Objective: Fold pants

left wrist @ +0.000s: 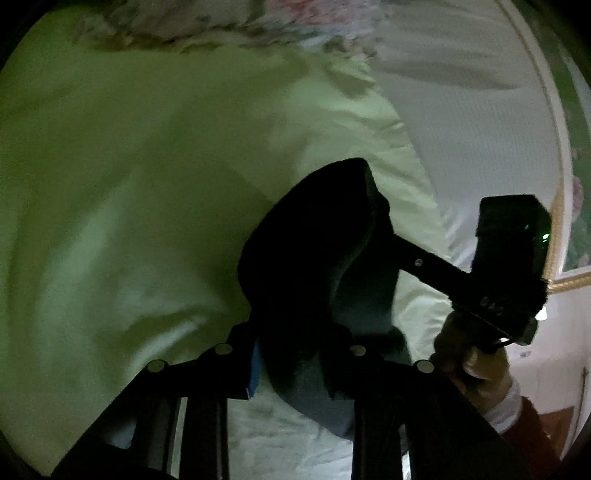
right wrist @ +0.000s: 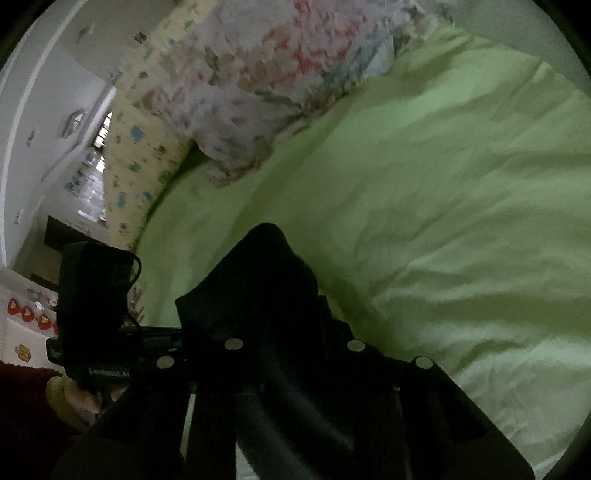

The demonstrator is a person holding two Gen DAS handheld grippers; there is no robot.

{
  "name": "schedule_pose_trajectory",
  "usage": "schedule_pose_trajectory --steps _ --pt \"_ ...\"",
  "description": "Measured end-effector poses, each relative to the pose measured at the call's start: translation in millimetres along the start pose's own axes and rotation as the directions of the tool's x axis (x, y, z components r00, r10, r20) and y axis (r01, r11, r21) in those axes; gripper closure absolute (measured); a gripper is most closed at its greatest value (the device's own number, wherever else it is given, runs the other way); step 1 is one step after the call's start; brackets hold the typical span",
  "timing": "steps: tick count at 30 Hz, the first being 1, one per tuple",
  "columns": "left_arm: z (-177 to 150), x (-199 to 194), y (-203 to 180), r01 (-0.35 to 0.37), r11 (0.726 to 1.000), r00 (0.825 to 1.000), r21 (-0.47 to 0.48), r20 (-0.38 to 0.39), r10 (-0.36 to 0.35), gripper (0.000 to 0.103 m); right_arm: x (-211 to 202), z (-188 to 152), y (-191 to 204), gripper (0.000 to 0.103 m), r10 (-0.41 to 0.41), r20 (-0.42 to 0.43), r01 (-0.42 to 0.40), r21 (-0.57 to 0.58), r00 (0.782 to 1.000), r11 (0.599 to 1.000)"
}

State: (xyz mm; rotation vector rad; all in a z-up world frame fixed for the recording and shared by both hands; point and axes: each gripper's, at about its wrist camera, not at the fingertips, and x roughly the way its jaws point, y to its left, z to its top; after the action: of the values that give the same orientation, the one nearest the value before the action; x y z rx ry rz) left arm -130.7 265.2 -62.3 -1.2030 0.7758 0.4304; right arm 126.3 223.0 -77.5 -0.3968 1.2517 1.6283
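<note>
Nearest our lens in the left wrist view, the left gripper (left wrist: 291, 369) fills the bottom edge, and its dark fingers pinch a bunch of the pants (left wrist: 314, 251), black cloth that rises in a rounded fold between them. A strip of blue pad shows on the inner face of the left finger; the fingertips themselves are buried in the fabric and we cannot make them out. Behind the fold spreads the pale green bedsheet (left wrist: 129, 184), blurred and creased. Farther right, the right gripper (left wrist: 406, 258) reaches into the same fold, its tips hidden in the cloth, with its boxy black camera housing above the person's right hand (left wrist: 476, 362), which is partly cut off by our own frame. A white textured cover (left wrist: 480, 122) lies beyond, and a floral pillow (left wrist: 288, 22) is cropped at the top edge.

In the right wrist view, the left gripper's housing (right wrist: 96, 306) stands at the left, the left hand (right wrist: 74, 398) below it dim and half hidden. The right gripper (right wrist: 291, 354) clamps the pants (right wrist: 258, 295), the black cloth swallowing its fingers. A floral pillow (right wrist: 266, 85) lies above and the green bedsheet (right wrist: 443, 221) to the right.
</note>
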Motion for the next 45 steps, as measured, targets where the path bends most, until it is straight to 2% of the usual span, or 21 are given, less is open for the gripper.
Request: schedule_pose_trajectory --steps 5,9,15,20,25,35,45 --pt "-3 -19 -36 0.048 0.995 0.999 0.083 0.016 -0.049 0.08 -39 -9 10 0.082 0.024 0.094 -0.024 0.0 0.995 1.0" --pt "-9 -26 -73 0.081 0.983 0.996 0.166 0.015 -0.085 0.08 -75 -22 11 0.082 0.036 0.179 -0.04 0.018 0.983 0.999" --pt "-27 -26 -125 0.147 0.952 0.989 0.269 -0.028 -0.145 0.081 -129 -54 9 0.083 0.024 0.301 -0.042 0.052 0.953 0.998" --pt "-53 -28 -157 0.173 0.922 0.985 0.346 -0.07 -0.159 0.082 -165 -88 8 0.083 -0.001 0.383 -0.034 0.084 0.924 0.996" --pt "-82 -21 -187 0.188 0.889 0.981 0.417 -0.117 -0.153 0.082 -193 -127 1 0.084 -0.023 0.452 -0.04 0.129 0.892 0.991" --pt "-131 23 -238 0.212 0.824 0.969 0.526 -0.222 -0.107 0.082 -228 -207 -25 0.084 -0.1 0.544 -0.047 0.25 0.833 0.967" --pt "-171 80 -265 0.188 0.775 0.959 0.603 -0.282 -0.012 0.082 -229 -265 -56 0.084 -0.176 0.568 -0.053 0.362 0.804 0.931"
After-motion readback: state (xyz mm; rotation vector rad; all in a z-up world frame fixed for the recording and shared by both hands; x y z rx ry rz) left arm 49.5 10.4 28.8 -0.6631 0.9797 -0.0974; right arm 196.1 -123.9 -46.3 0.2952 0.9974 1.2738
